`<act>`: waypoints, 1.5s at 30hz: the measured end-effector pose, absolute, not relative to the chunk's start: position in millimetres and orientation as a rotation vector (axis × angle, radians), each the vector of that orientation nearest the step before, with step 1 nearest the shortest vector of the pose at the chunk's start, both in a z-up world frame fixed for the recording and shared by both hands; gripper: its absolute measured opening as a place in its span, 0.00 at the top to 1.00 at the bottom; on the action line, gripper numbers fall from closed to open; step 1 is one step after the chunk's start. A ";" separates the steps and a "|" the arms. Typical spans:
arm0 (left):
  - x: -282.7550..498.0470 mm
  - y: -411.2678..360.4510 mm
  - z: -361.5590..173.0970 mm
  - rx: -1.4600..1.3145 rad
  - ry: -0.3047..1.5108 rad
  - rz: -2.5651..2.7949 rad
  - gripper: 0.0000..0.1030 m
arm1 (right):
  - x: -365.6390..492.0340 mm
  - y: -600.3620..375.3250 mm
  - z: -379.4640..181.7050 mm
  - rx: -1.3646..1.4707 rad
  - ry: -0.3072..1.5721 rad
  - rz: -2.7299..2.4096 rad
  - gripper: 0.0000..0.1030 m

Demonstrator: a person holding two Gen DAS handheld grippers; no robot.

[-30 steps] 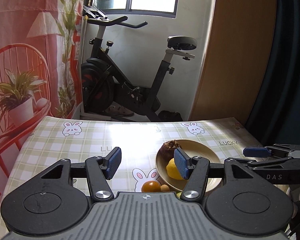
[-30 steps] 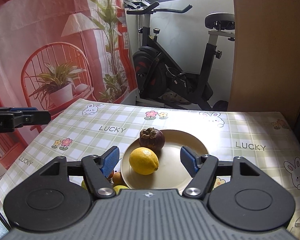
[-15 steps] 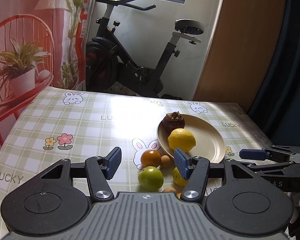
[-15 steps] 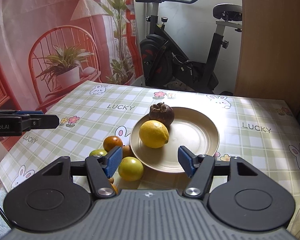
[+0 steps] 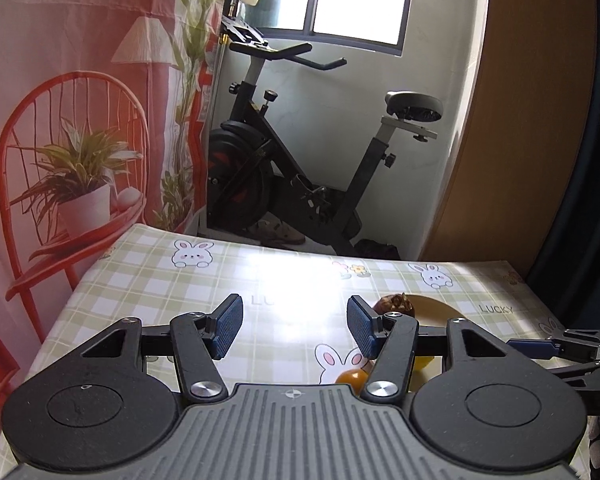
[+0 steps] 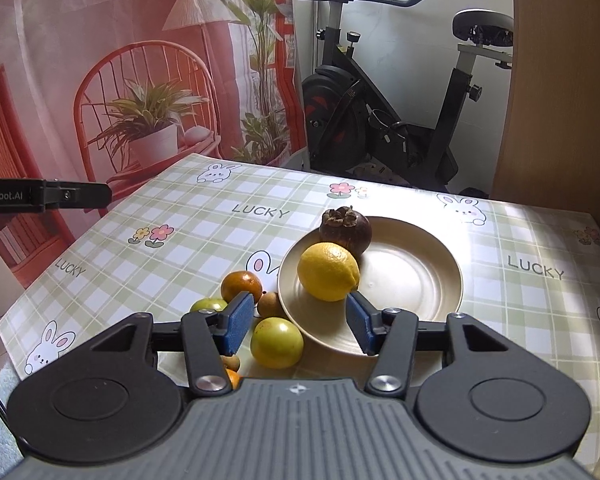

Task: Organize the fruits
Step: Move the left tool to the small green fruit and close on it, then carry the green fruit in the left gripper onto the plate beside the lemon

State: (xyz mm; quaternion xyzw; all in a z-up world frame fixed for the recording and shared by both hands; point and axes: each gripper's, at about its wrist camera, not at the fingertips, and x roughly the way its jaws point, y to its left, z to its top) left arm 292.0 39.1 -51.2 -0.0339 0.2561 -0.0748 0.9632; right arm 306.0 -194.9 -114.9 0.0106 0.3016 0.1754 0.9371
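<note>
On the table [image 6: 540, 312], covered with a green checked cloth printed with bunnies and "LUCKY", a tan round plate [image 6: 416, 276] is seen holding a yellow lemon [image 6: 327, 271] at its left side and a dark mangosteen [image 6: 345, 226] touching it at the far rim. Just left of the plate, on the cloth, a cluster of loose fruit is grouped: an orange tangerine [image 6: 241, 286], a small brown longan [image 6: 269, 305], a green fruit [image 6: 209, 305] partly hidden by a finger, and a yellow-green round fruit [image 6: 276, 342] nearest the camera. The right hand-held gripper [image 6: 296, 324] is held low over the near edge of the plate and the cluster, blue pads spread wide, nothing pinched. The left hand-held gripper [image 5: 295, 327] is held over the cloth left of the plate, likewise spread and empty; in its view only the mangosteen [image 5: 396, 305], a slice of plate [image 5: 436, 308] and the tangerine [image 5: 352, 377] are visible past its right finger. A black exercise bike [image 6: 384, 120] is seen behind the table, a red-toned printed curtain [image 6: 100, 60] at the left.
</note>
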 end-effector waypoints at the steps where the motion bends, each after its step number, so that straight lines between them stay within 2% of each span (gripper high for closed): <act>1: 294.0 39.3 -50.0 -0.083 0.508 -0.162 0.42 | 308.2 -195.0 -113.7 0.024 0.611 0.358 0.47; 15: 309.5 26.5 -87.0 -0.079 0.602 -0.253 0.44 | 336.0 -188.3 -125.2 0.104 0.669 0.368 0.48; 28: 331.8 -10.6 -137.3 -0.051 0.813 -0.475 0.47 | 340.9 -167.1 -177.5 0.029 0.828 0.407 0.49; 33: 338.6 -23.9 -154.5 -0.057 0.877 -0.518 0.48 | 345.5 -163.9 -186.2 0.023 0.845 0.429 0.49; 37: 341.9 -33.3 -164.6 -0.072 0.901 -0.538 0.52 | 349.6 -164.6 -193.4 0.042 0.849 0.438 0.49; 45: 351.6 -48.3 -179.3 -0.055 0.946 -0.545 0.52 | 354.4 -167.7 -202.3 0.081 0.841 0.441 0.49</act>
